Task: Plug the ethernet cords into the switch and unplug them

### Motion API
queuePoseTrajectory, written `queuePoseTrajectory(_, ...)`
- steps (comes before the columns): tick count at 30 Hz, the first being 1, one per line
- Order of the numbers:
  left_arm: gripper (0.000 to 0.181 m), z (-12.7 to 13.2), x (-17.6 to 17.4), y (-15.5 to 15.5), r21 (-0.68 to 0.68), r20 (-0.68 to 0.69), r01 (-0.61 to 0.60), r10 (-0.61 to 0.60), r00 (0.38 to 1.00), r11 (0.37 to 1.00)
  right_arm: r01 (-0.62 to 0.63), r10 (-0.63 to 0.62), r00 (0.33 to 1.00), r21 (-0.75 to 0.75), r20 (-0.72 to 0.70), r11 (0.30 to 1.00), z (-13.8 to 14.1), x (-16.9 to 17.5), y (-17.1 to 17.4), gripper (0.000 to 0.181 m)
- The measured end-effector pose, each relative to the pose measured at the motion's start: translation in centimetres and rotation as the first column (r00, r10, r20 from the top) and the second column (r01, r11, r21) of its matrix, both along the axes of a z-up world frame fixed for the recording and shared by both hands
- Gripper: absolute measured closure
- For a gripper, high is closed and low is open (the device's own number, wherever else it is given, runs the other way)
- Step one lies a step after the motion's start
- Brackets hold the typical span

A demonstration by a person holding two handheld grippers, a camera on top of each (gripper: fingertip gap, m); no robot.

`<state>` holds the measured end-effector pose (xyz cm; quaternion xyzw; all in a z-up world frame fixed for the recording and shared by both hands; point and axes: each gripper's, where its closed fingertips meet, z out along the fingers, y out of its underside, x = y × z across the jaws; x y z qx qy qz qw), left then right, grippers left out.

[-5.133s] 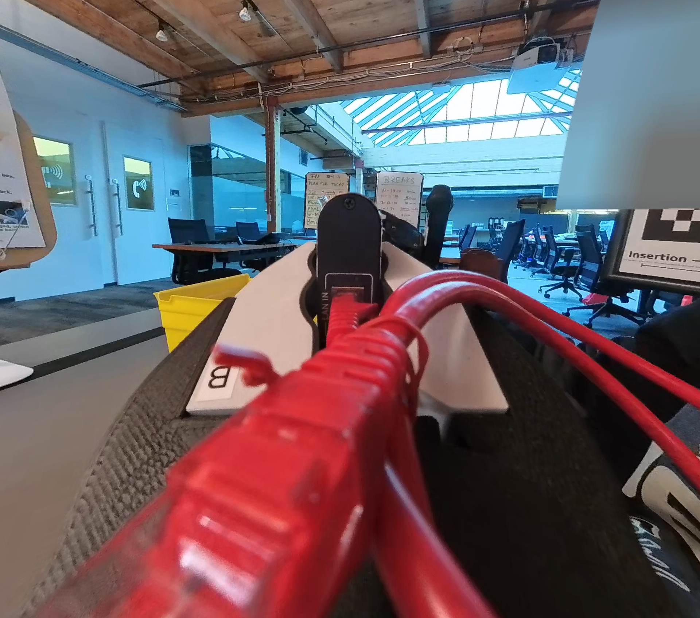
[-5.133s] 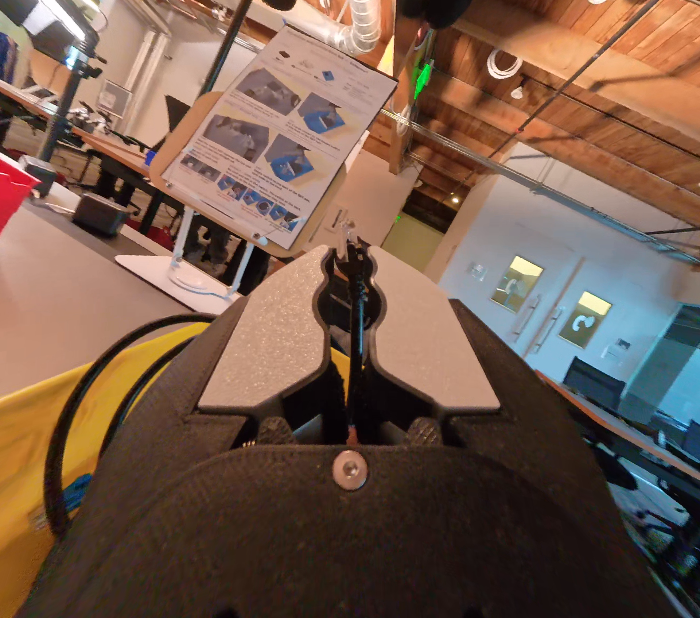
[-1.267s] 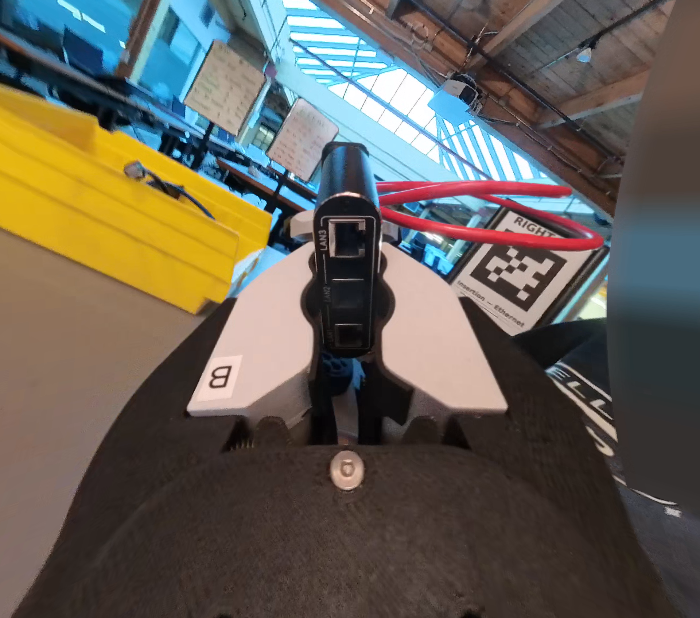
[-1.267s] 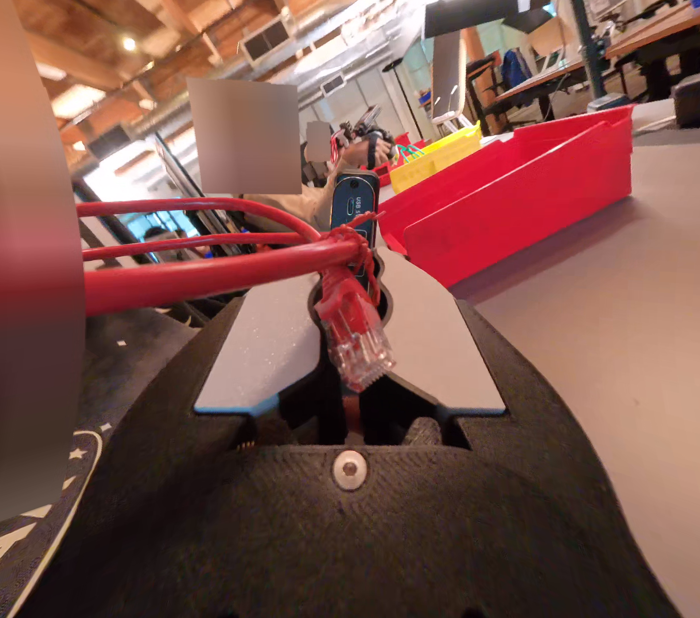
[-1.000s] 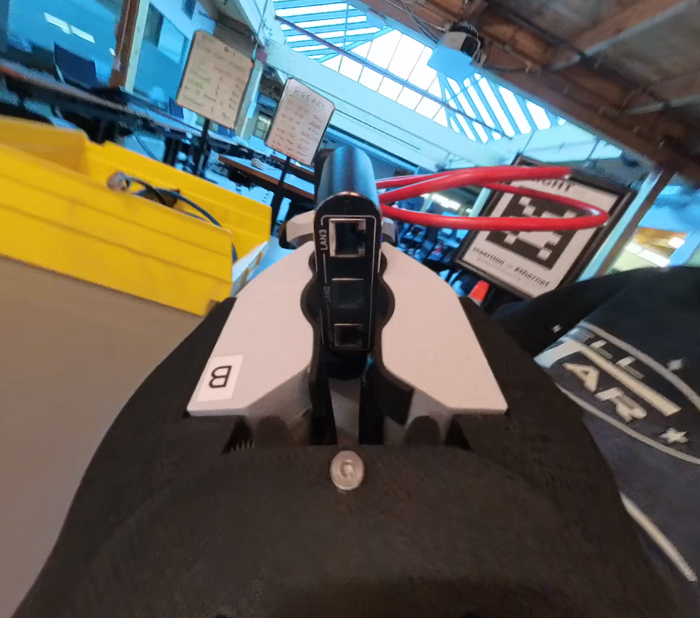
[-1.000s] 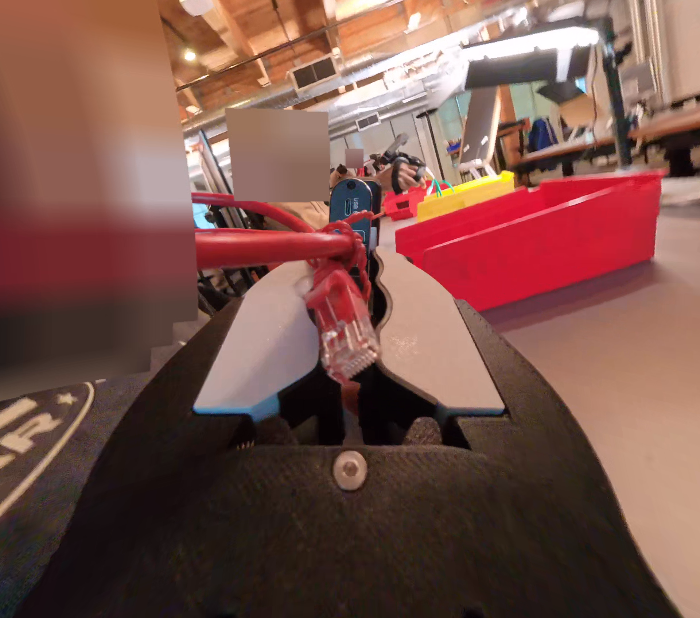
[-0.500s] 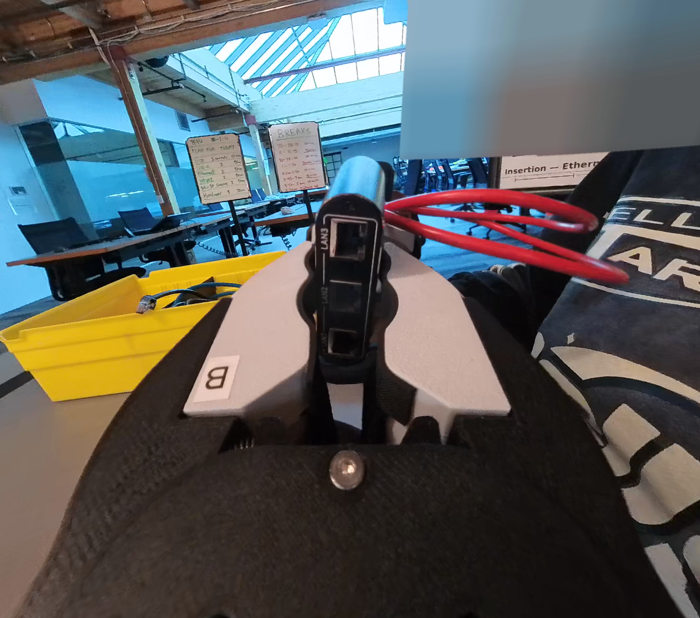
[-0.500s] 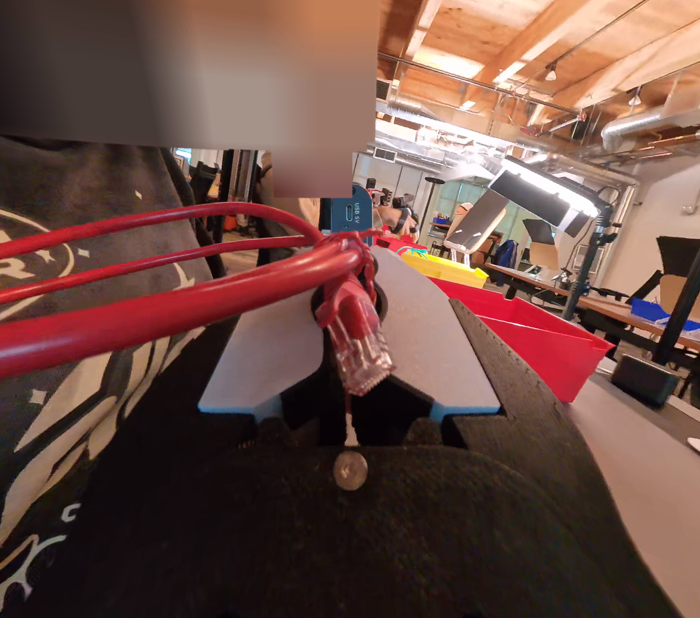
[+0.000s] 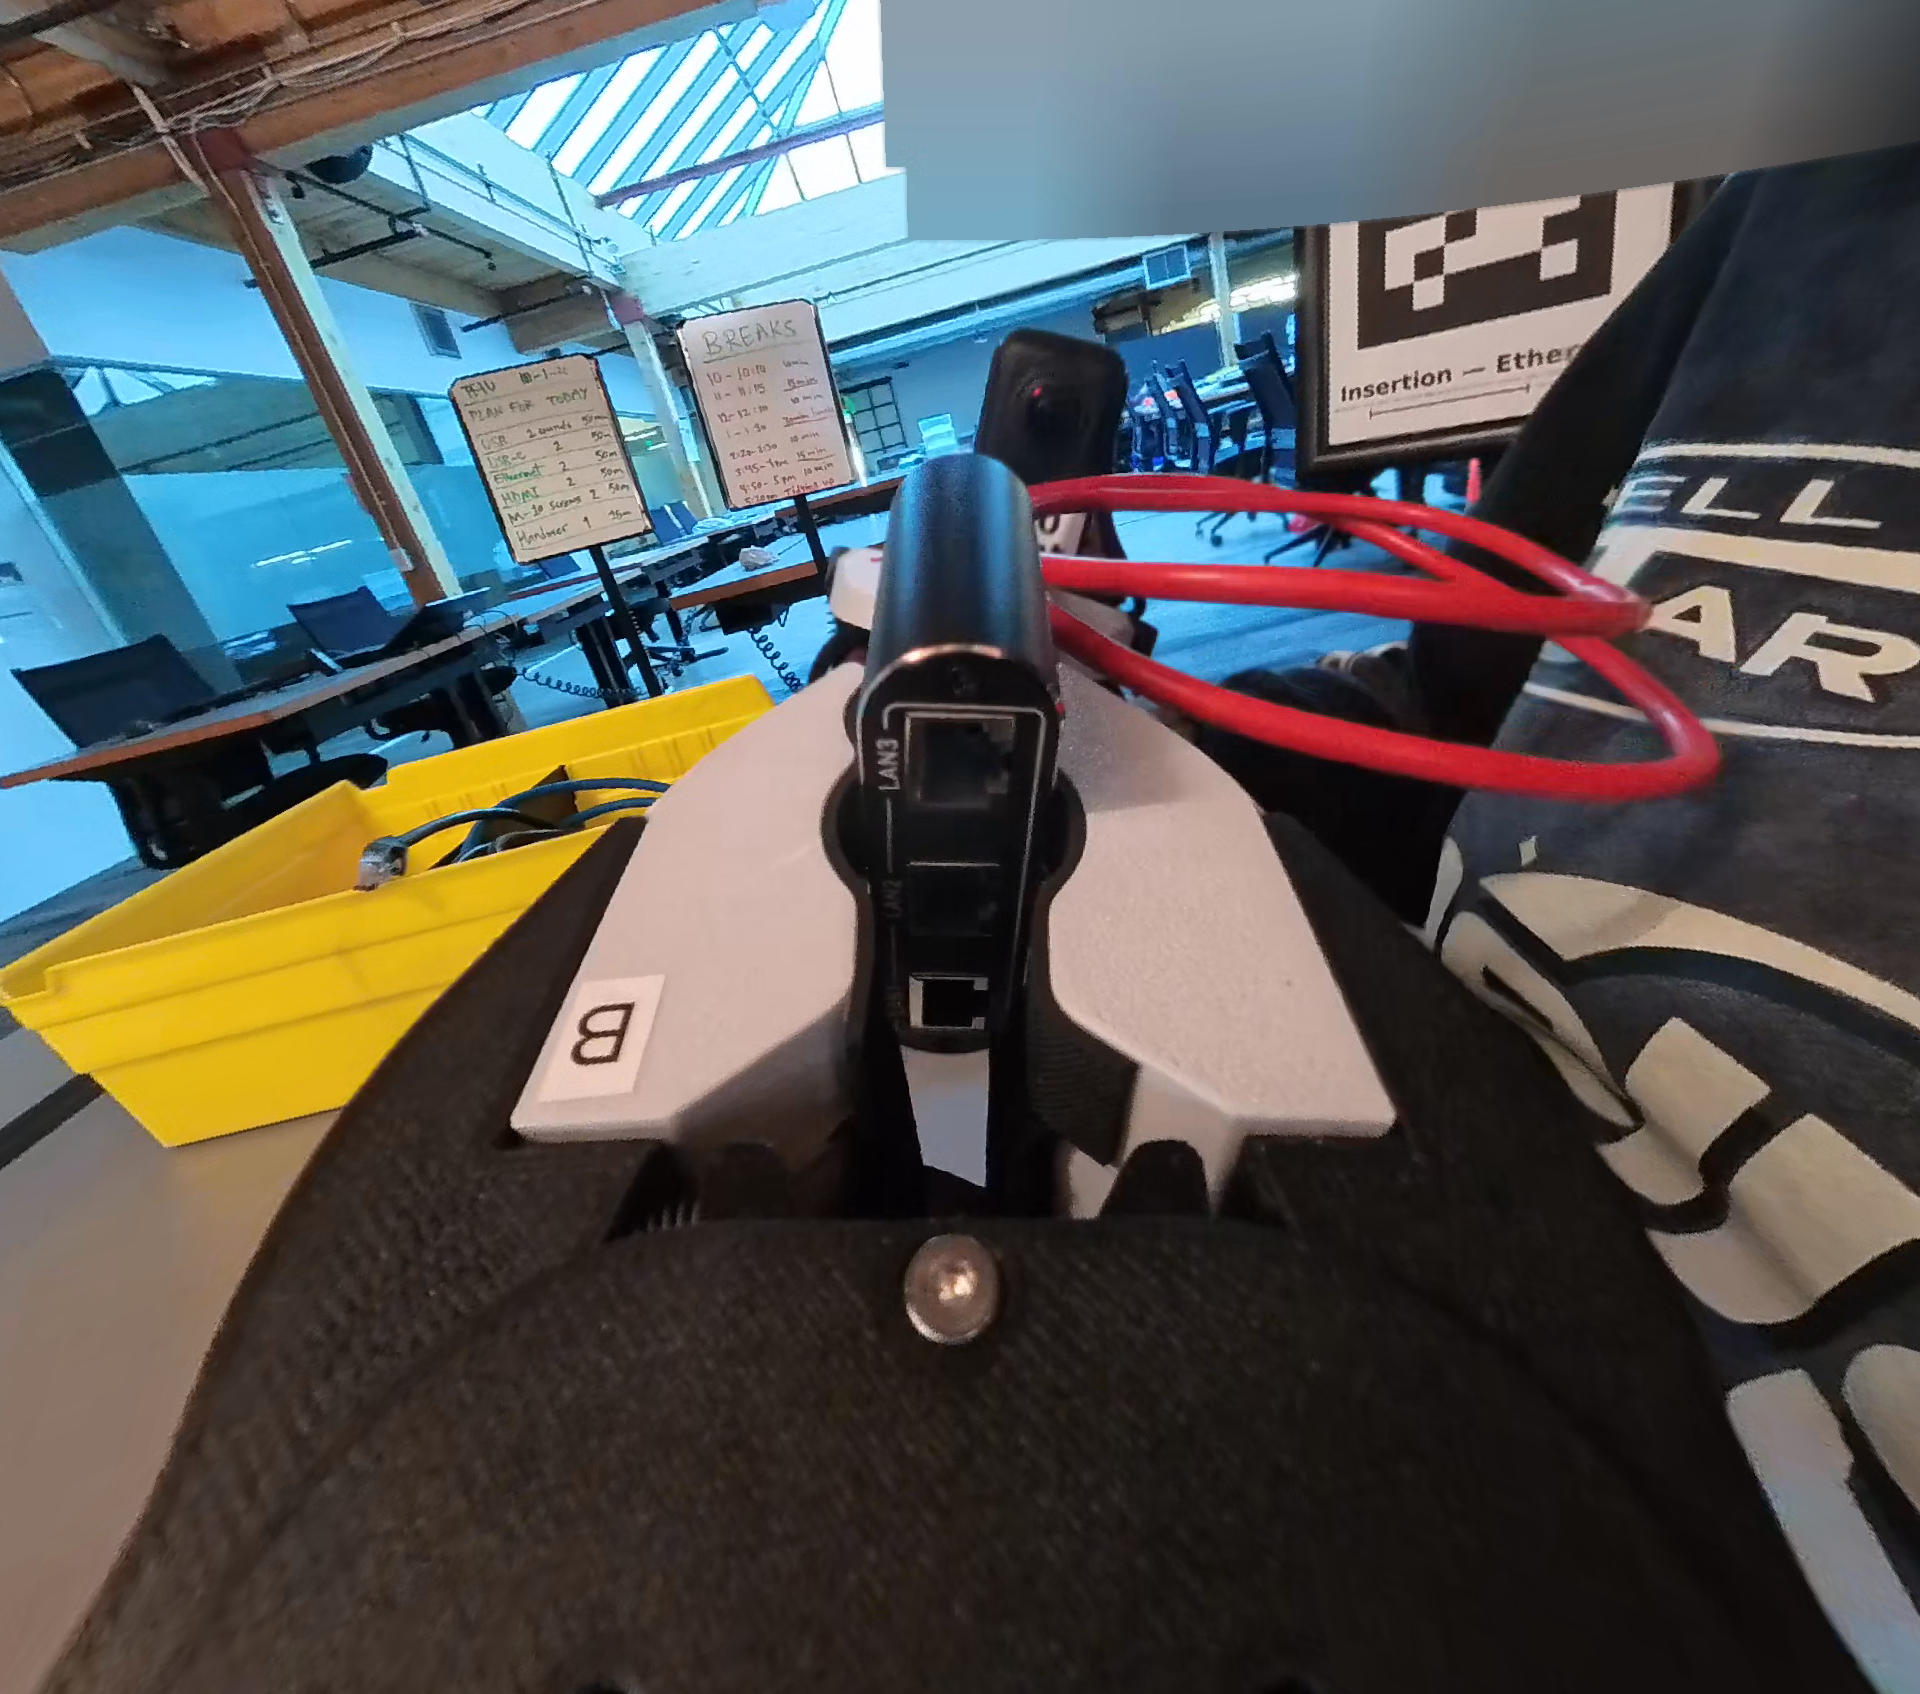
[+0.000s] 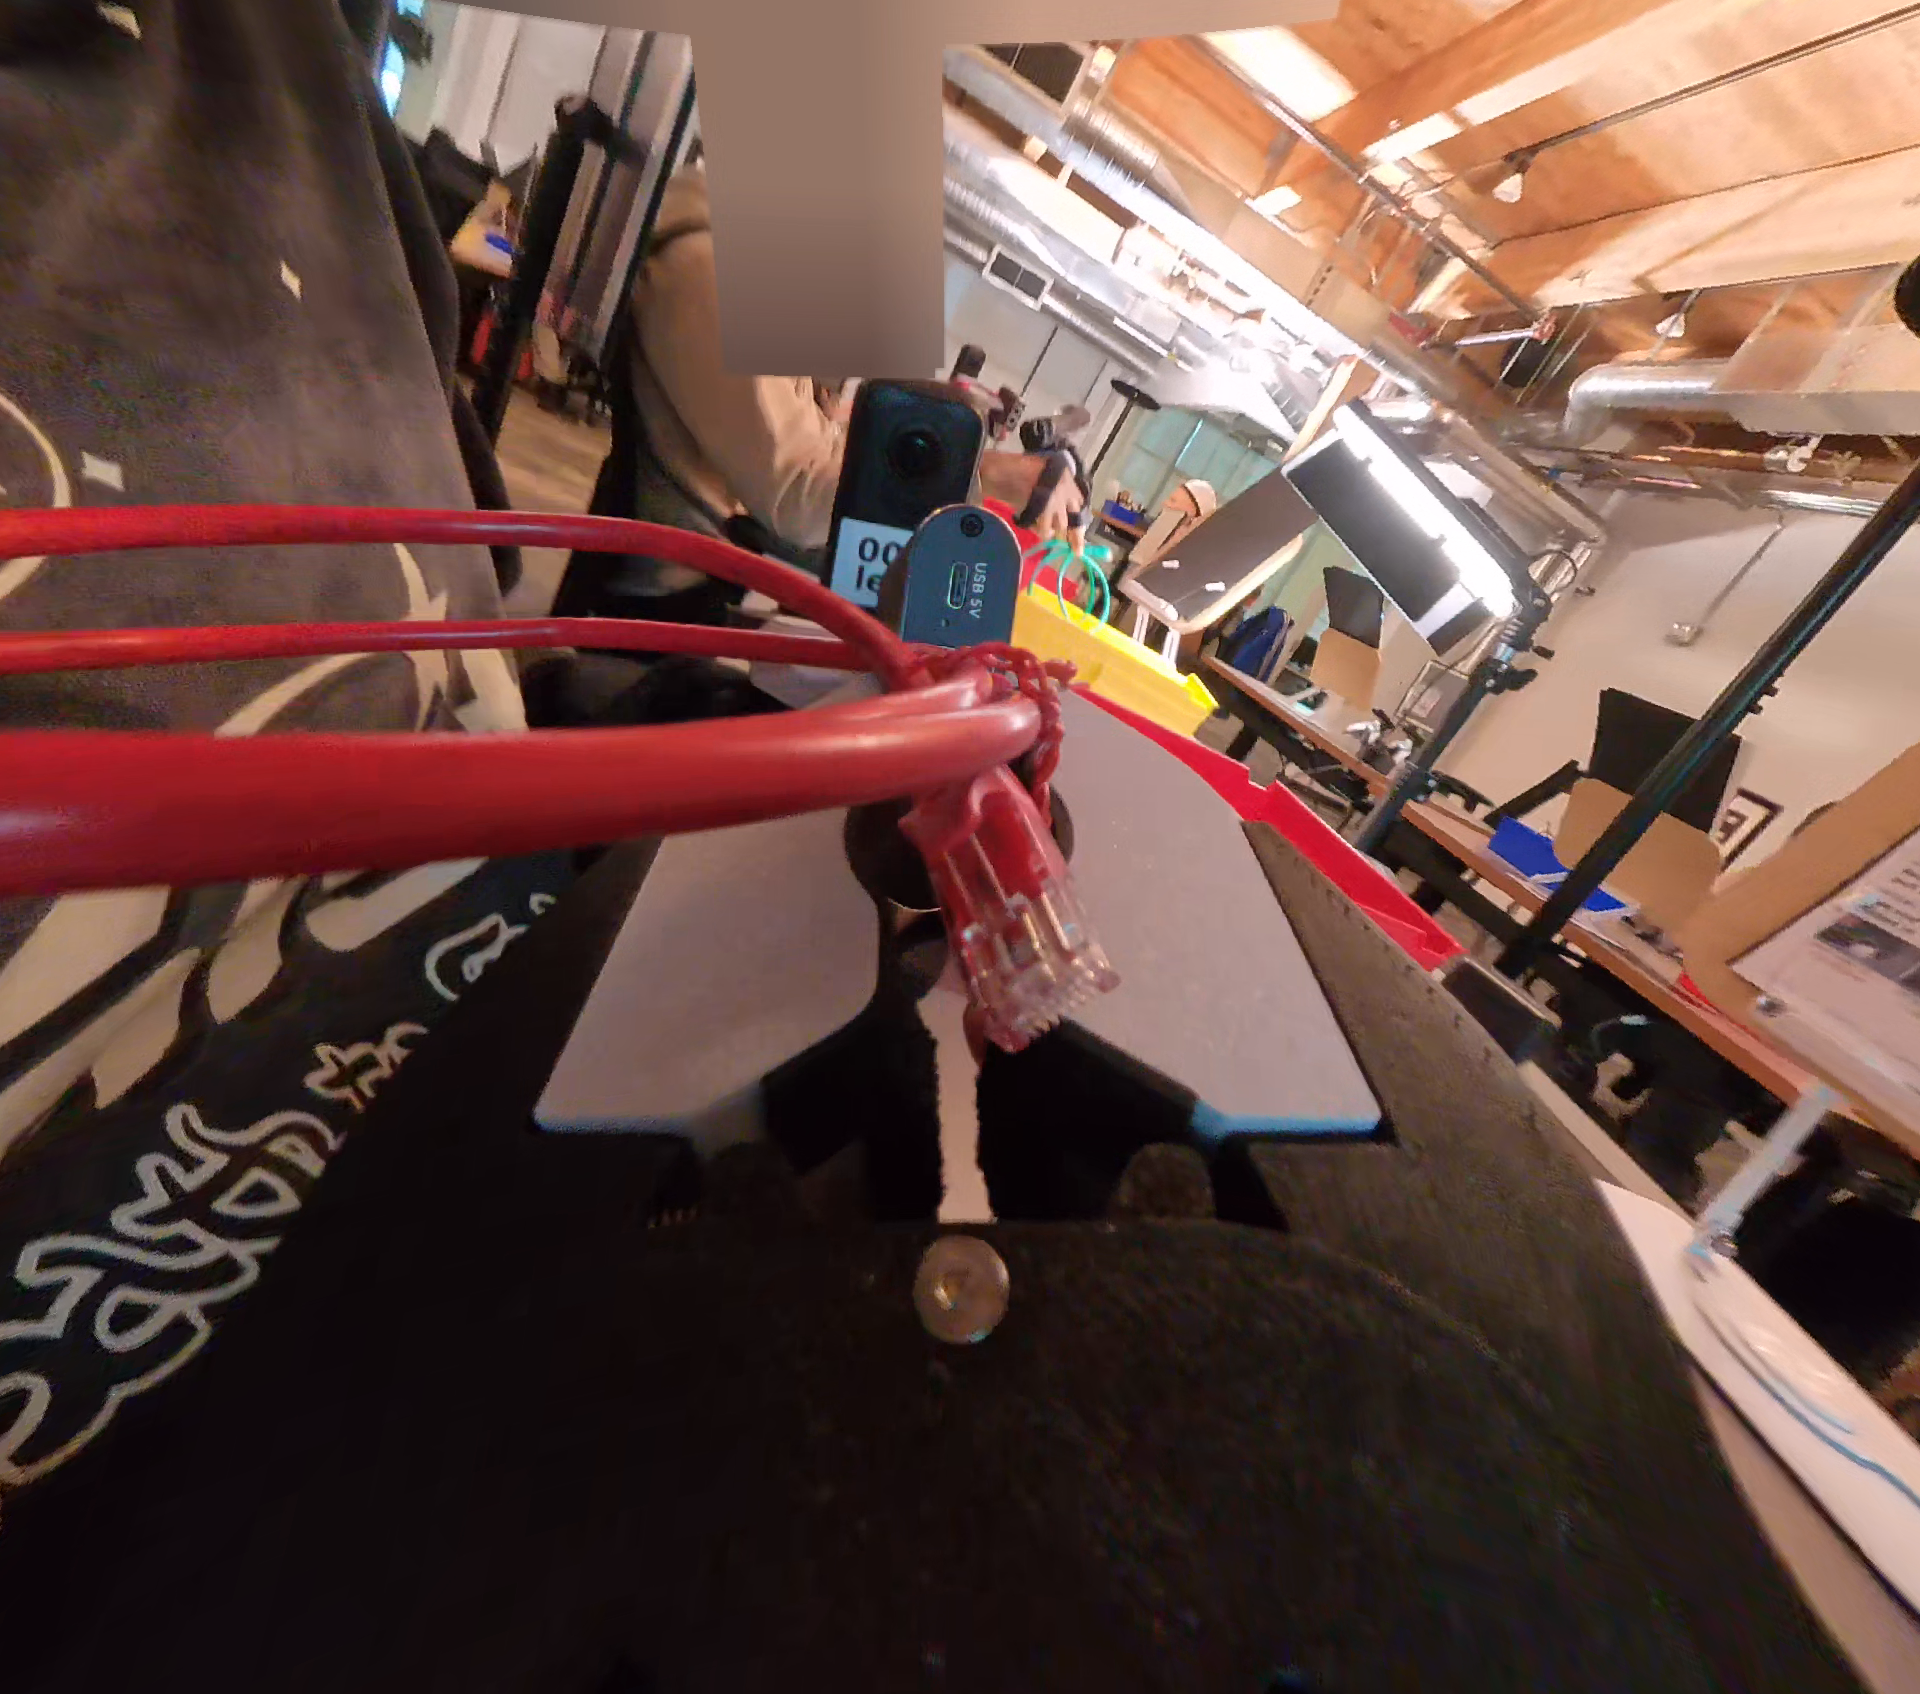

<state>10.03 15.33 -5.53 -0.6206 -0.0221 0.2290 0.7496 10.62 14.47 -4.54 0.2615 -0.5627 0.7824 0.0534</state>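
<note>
We hold the switch upright in our left gripper, its fingers clamped on the black body so the three ports face the left wrist camera. All three ports now sit empty; a few seconds ago a red plug was seated in one of them, so the unplug step is done for this cord. Our right gripper is closed on the red ethernet cord just behind its plug, which hangs free with the clear tip tilted down toward the right camera. The cord's loops arc beside the switch, apart from the ports. We judge the cord ready to set aside, perhaps into the yellow bin, though where its far end lies we cannot tell.
</note>
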Motion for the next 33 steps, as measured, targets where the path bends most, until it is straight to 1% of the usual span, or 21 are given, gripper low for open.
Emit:
queuePoseTrajectory(3,0.155,-0.2,-0.3,0.0,-0.020,-0.027,-0.040,0.039,0.999,0.999,0.052,-0.049,0.997,0.045,-0.060,0.998,-0.1,-0.3,-0.1,0.163)
queuePoseTrajectory(5,0.155,-0.1,-0.4,-0.1,-0.017,-0.040,-0.055,0.054,0.998,0.998,0.096,-0.091,0.991,0.050,-0.098,0.994,0.0,-0.4,-0.2,0.163)
queuePoseTrajectory(7,0.155,0.1,-0.5,-0.3,-0.005,-0.049,-0.068,0.067,0.997,0.998,0.142,-0.136,0.982,0.031,-0.134,0.989,0.2,-0.5,-0.4,0.162)
queuePoseTrajectory(11,0.155,0.3,-0.5,-0.4,0.004,-0.083,-0.096,0.096,0.992,0.995,0.204,-0.210,0.960,-0.055,-0.187,0.977,0.8,-0.7,-0.4,0.157)
queuePoseTrajectory(13,0.155,0.2,-0.2,-0.3,-0.011,-0.096,-0.080,0.079,0.992,0.997,0.176,-0.178,0.962,-0.027,-0.210,0.984,0.6,-0.2,-0.2,0.159)
queuePoseTrajectory(16,0.155,-0.3,0.2,0.2,-0.053,-0.116,-0.062,0.055,0.992,0.997,0.123,-0.100,0.969,0.089,-0.227,0.988,-0.1,0.4,0.3,0.162)
queuePoseTrajectory(18,0.155,-0.5,-0.1,0.3,-0.070,-0.138,-0.094,0.084,0.987,0.993,0.154,-0.120,0.960,0.118,-0.254,0.981,-0.2,0.1,0.3,0.163)
queuePoseTrajectory(21,0.155,-0.3,-0.6,-0.1,-0.052,-0.177,-0.168,0.156,0.972,0.984,0.234,-0.205,0.935,0.069,-0.290,0.970,0.2,-0.4,-0.1,0.163)
queuePoseTrajectory(23,0.155,0.0,-0.9,-0.3,-0.040,-0.206,-0.219,0.206,0.956,0.975,0.264,-0.244,0.926,0.032,-0.289,0.964,0.5,-0.7,-0.3,0.163)
queuePoseTrajectory(28,0.155,0.3,-1.4,-0.8,-0.023,-0.246,-0.293,0.279,0.928,0.956,0.283,-0.276,0.934,-0.002,-0.228,0.959,0.8,-1.2,-0.7,0.162)
queuePoseTrajectory(31,0.155,0.5,-1.5,-0.9,-0.007,-0.217,-0.279,0.271,0.938,0.960,0.280,-0.274,0.944,0.004,-0.181,0.960,1.0,-1.1,-0.8,0.163)
queuePoseTrajectory(33,0.155,0.6,-1.5,-1.0,-0.001,-0.197,-0.263,0.258,0.946,0.965,0.292,-0.284,0.939,0.012,-0.192,0.956,1.2,-1.0,-0.8,0.163)
